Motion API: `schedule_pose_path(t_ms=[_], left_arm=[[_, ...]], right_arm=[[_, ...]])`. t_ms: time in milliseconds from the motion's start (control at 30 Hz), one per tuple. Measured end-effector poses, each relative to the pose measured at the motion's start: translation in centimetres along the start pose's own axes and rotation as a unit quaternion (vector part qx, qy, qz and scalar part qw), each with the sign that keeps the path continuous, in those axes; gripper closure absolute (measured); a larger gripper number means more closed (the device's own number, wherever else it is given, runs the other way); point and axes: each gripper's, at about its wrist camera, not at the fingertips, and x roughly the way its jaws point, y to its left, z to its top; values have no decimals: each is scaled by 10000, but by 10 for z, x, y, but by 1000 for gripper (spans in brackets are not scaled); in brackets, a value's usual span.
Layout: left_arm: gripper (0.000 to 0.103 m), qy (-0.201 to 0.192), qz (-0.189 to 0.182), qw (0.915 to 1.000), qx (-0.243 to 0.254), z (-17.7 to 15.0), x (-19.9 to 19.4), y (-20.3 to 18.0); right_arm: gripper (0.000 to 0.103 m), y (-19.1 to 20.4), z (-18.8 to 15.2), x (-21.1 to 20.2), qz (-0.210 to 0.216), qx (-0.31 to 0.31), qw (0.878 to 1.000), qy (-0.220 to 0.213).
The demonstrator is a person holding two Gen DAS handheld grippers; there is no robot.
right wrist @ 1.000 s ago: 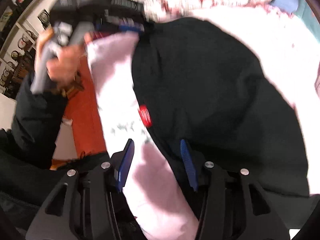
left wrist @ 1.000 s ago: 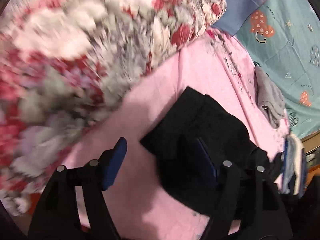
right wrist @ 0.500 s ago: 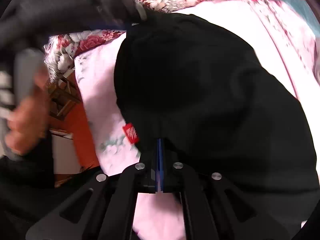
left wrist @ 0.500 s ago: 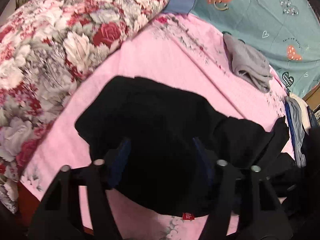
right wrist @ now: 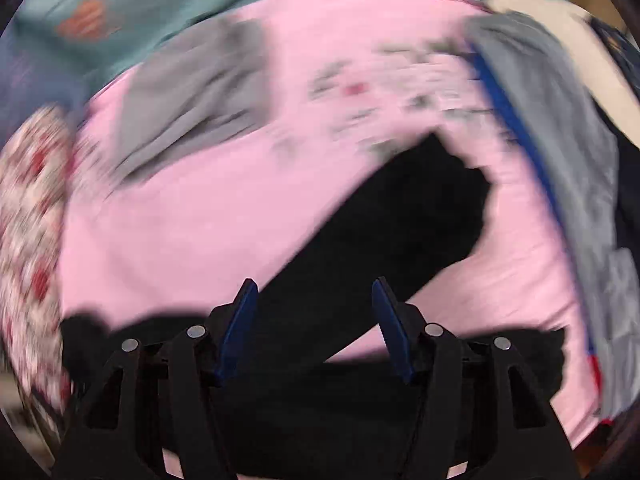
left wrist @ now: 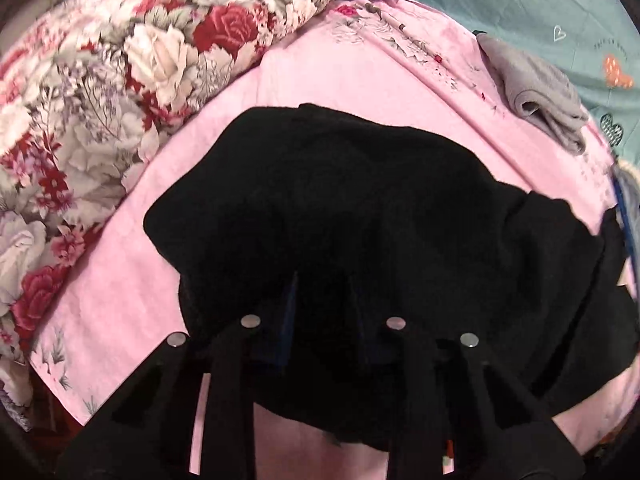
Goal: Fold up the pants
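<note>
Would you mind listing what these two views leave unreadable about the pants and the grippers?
- Left wrist: left gripper fingers dark against the black pants; grip unclear.
- Left wrist: the pants' near hem is hidden behind the gripper body.
- Right wrist: motion blur smears the grey garment and the pink sheet's print.
- Right wrist: right gripper open; contact with the pants unclear.

Matt black cloth pants (left wrist: 360, 208), seemingly fleecy

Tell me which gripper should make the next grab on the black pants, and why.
Left, probably. The left gripper sits low over the bunched black pants, fingers partly apart with cloth between them. The right gripper is wide open over a trailing leg, and its view is motion-blurred.
</note>
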Motion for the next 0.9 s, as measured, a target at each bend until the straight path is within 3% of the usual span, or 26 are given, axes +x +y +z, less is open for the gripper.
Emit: schedule_pose_path(t_ms=[167, 400, 467, 533, 600, 767, 900], left_arm=[[76, -94, 137, 9998, 100, -1, 0, -5], [76, 26, -403, 9991, -127, 1, 1, 12], [76, 31, -500, 9986, -185, 1, 1, 14], [76, 53, -532, 9983, -211, 3, 2, 15], [76, 68, -490, 9986, -202, 3, 2, 13], [76, 112, -372, 9990, -206, 5, 3, 10], [76, 222, -583, 9975, -322, 9, 4, 17]], right_arm=[[44, -22, 68, 50, -545, 545, 9961, 419], [49, -39, 87, 117, -1538, 1069, 9775, 968], [50, -46, 84, 120, -1383, 1206, 9787, 919], [83, -48, 80, 115, -1478, 1074, 9800, 789], [89, -59, 75, 108, -1268, 1208, 9818, 728], [90, -92, 39, 41, -607, 1215, 9907, 20], [90, -125, -15, -29, -180, 1106, 9921, -571]])
